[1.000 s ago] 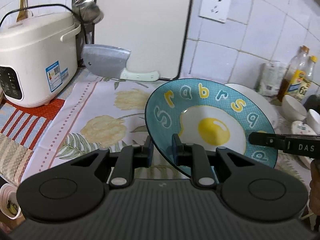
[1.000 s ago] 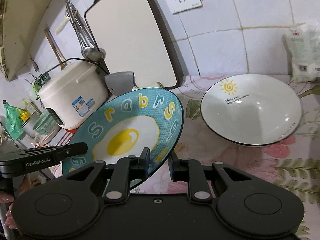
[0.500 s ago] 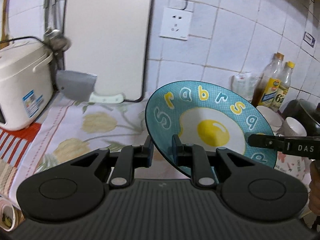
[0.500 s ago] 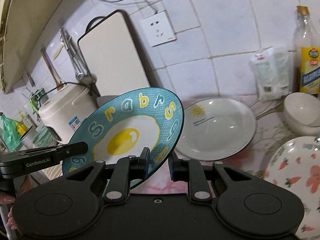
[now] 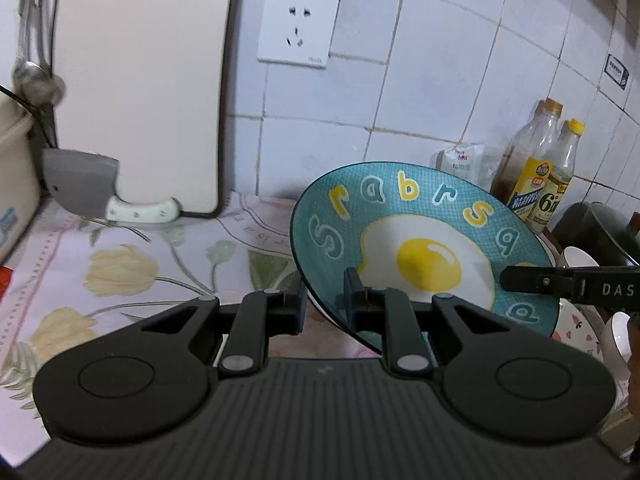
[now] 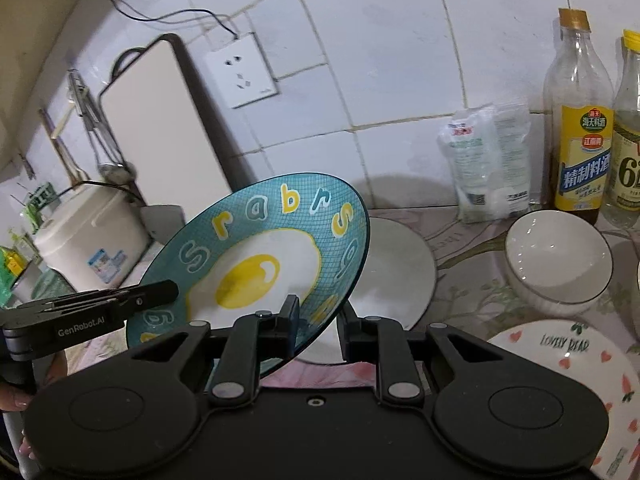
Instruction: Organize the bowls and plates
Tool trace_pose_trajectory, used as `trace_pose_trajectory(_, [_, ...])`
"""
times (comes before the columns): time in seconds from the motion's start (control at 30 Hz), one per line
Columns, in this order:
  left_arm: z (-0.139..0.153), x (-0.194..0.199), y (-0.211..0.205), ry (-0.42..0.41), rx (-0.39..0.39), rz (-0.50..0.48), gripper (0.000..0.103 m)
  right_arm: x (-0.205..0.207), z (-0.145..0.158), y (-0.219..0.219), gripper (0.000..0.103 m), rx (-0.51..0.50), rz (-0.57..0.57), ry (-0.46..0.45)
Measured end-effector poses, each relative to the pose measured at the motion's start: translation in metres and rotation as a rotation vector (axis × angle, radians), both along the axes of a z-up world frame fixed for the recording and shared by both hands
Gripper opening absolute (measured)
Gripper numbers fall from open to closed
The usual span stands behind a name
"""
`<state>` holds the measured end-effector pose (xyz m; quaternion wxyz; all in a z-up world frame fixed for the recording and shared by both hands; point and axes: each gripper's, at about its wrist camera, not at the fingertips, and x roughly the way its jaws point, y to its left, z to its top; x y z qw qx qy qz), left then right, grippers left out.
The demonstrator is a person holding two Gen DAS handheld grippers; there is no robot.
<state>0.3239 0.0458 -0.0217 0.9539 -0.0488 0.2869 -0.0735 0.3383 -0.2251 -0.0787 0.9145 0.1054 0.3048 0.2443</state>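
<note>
So, grip: your left gripper (image 5: 326, 300) and right gripper (image 6: 318, 330) each clamp the blue plate (image 6: 256, 264).
Plate: aloft, tilted, above the white plate (image 6: 400, 272).
Left: set it down; bowl (image 6: 558, 260) and heart plate (image 6: 576, 364) unsorted.

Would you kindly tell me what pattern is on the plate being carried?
Teal plate with a fried egg in the centre and yellow and white letters round the rim; clearest in the left wrist view.

I have carried the egg plate (image 6: 256, 264) away from the rice cooker (image 6: 90, 240), toward the bottles (image 6: 580, 128). It now hangs partly over the white plate (image 6: 400, 272), with the white bowl (image 6: 558, 258) and bear plate (image 6: 568, 360) newly in view.
</note>
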Motion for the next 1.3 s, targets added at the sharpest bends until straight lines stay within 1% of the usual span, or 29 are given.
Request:
trace_pose_trajectory(0.13, [-0.011, 0.021, -0.003, 0.025, -0.017, 0.001, 0.017, 0.018, -0.009, -0.004, 0.025, -0.014, -0.007, 0.026])
trace_pose_trajectory(0.33, [-0.03, 0.047, -0.009, 0.064, -0.012, 0.014, 0.017, 0.041, -0.028, -0.005, 0.025, -0.017, -0.019, 0.071])
trace_pose_trajectory(0.6, [-0.056, 0.074, -0.004, 0.145, -0.028, 0.028, 0.017, 0.057, -0.045, 0.002, 0.026, -0.042, -0.02, 0.128])
trace_pose_trajectory(1.03, [-0.071, 0.092, -0.002, 0.191, -0.035, 0.035, 0.017, 0.067, -0.053, 0.011, 0.026, -0.078, -0.036, 0.14])
trace_pose_trajectory(1.17, [-0.071, 0.094, -0.005, 0.197, -0.022, 0.025, 0.017, 0.069, -0.054, 0.011, 0.027, -0.082, -0.042, 0.143])
trace_pose_trajectory(1.3, [-0.072, 0.092, -0.007, 0.195, -0.015, 0.016, 0.018, 0.069, -0.052, 0.016, 0.028, -0.128, -0.058, 0.119])
